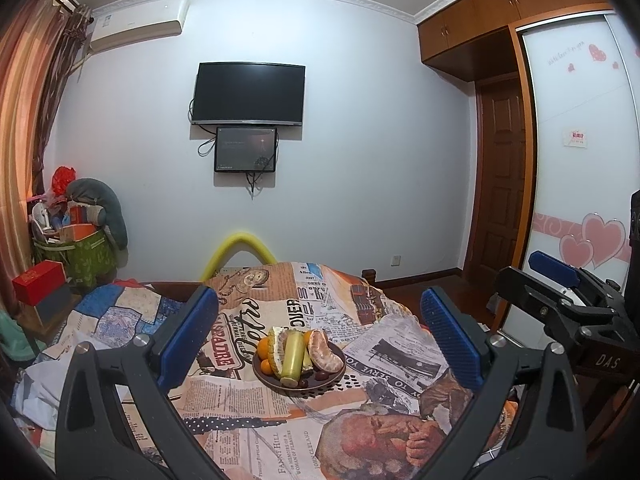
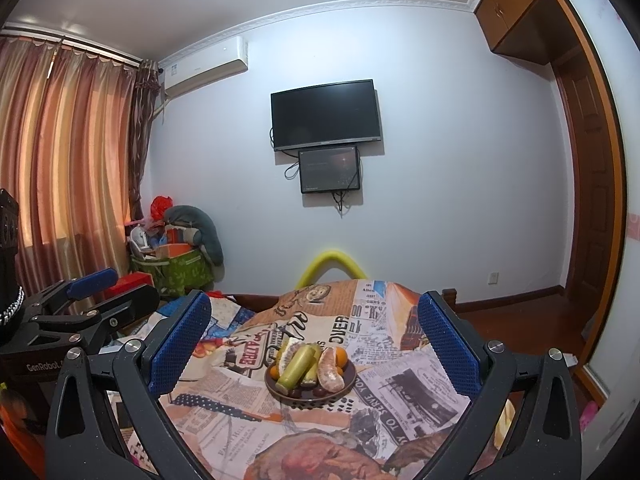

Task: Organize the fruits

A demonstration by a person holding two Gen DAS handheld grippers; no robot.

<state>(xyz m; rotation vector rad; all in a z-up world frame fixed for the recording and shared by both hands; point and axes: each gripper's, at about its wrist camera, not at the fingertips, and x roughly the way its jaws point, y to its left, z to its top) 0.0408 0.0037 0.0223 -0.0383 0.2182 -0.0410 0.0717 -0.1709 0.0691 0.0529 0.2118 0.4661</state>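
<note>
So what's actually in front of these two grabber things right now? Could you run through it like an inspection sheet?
Surface: newspaper-print cloth over a table.
Job's things: dark plate holding a peeled orange, a yellow-green tube-shaped fruit, a pomelo wedge, small oranges and dark small fruits at the front rim.
Clutter: green bin of oddments, red box.
Grippers: left gripper and right gripper both open, empty, short of the plate.
Cables: dangling below the TV and small screen.
Surroundings: curtains, air conditioner, wardrobe, door.

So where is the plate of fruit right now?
In both wrist views the plate sits low and central on the newspaper-print cloth, between the open left gripper fingers, and likewise ahead of the open right gripper.
</note>
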